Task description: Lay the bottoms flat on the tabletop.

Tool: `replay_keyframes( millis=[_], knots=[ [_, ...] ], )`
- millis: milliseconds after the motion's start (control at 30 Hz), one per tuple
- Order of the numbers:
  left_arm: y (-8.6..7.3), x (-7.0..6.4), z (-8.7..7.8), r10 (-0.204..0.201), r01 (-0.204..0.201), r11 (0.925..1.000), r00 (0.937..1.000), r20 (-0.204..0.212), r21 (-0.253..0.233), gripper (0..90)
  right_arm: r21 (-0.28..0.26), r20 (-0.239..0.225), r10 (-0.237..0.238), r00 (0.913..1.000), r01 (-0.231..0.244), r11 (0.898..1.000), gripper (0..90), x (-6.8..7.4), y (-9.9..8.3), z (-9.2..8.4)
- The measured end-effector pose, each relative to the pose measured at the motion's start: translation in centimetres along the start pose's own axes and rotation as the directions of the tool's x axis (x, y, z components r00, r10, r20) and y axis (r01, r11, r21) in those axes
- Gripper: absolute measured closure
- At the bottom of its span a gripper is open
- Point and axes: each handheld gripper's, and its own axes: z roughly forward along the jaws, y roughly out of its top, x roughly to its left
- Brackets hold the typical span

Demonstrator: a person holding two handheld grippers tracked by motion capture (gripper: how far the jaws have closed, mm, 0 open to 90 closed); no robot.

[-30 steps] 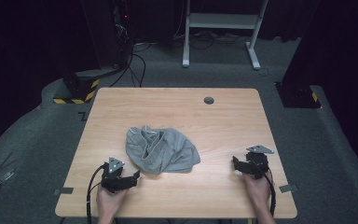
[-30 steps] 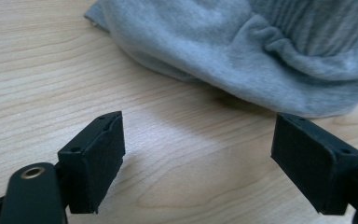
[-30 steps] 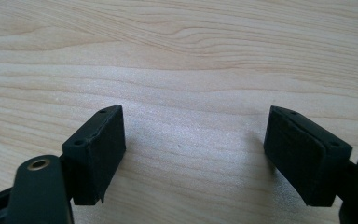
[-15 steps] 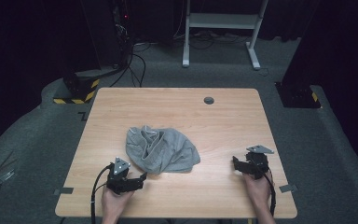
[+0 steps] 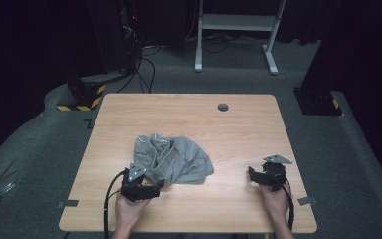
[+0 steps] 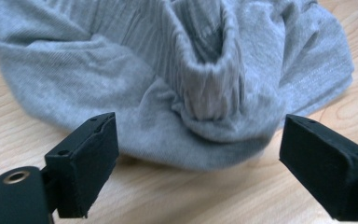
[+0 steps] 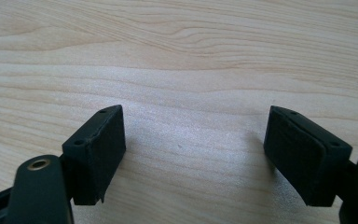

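Note:
A crumpled grey cloth [image 5: 171, 159] lies left of the middle of the wooden table [image 5: 248, 129]. My left gripper [image 5: 157, 187] sits at the cloth's near left edge and points right, toward it. In the left gripper view its jaws have just been opening and stand wide, and a rounded fold of the cloth [image 6: 214, 79] lies just ahead of the left gripper [image 6: 198, 140], with neither pad touching it. My right gripper [image 5: 251, 174] rests near the table's front right, open, and in the right gripper view the right gripper [image 7: 193, 135] has only bare wood between its pads.
A small dark round hole [image 5: 223, 107] sits near the table's far edge. Grey tape tabs [image 5: 67, 203] mark the front corners. Beyond the table stand a white desk frame [image 5: 234, 22] and a black-and-yellow striped base [image 5: 82, 94] on the carpet.
My left gripper has slid to the right along the table's front, closer to the cloth's near edge. The right gripper and the cloth have stayed put.

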Motion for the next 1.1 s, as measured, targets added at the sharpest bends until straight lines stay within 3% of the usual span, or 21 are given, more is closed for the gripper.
replay_keyframes(
  millis=[233,367,467,733,900,967,1033,1067,1100],
  knots=[
    [1.1,-0.4,1.0,0.033,-0.033,0.9994,0.9993,-0.016,0.012,9.3,0.001,0.000,-0.002,1.0000,0.002,1.000,21.0,0.0,0.0,0.0],
    [1.8,-0.7,1.8,0.034,-0.033,0.9991,0.9990,-0.030,0.027,8.6,0.000,0.000,0.000,1.0000,0.000,1.000,21.0,0.0,0.0,0.0],
    [2.0,-0.5,2.6,0.028,-0.024,0.9975,0.9985,-0.047,0.067,8.9,0.000,0.000,-0.001,1.0000,0.001,1.000,21.0,0.0,0.0,0.0],
    [1.8,-0.3,3.9,0.021,-0.015,0.9947,0.9976,-0.066,0.102,10.1,0.000,0.000,0.000,1.0000,0.000,1.000,21.0,0.0,0.0,0.0],
    [1.7,-0.1,4.3,0.007,0.000,0.9920,0.9983,-0.058,0.126,21.1,0.000,0.000,-0.001,1.0000,0.001,1.000,21.0,0.0,0.0,0.0],
    [1.5,-0.2,4.2,0.037,-0.030,0.9939,0.9971,-0.066,0.106,33.1,0.000,0.000,0.000,1.0000,0.000,1.000,21.0,0.0,0.0,0.0],
    [1.5,-0.2,4.1,0.040,-0.034,0.9940,0.9975,-0.057,0.104,44.0,0.000,0.000,0.000,1.0000,0.000,1.000,21.0,0.0,0.0,0.0],
    [1.5,-0.3,4.0,0.056,-0.050,0.9942,0.9966,-0.060,0.095,44.0,0.000,0.000,0.000,1.0000,0.000,1.000,21.0,0.0,0.0,0.0],
    [1.5,-0.4,3.9,0.064,-0.059,0.9940,0.9961,-0.061,0.093,52.3,0.000,0.000,0.000,1.0000,0.000,1.000,21.1,0.0,0.0,0.0]
  ],
)
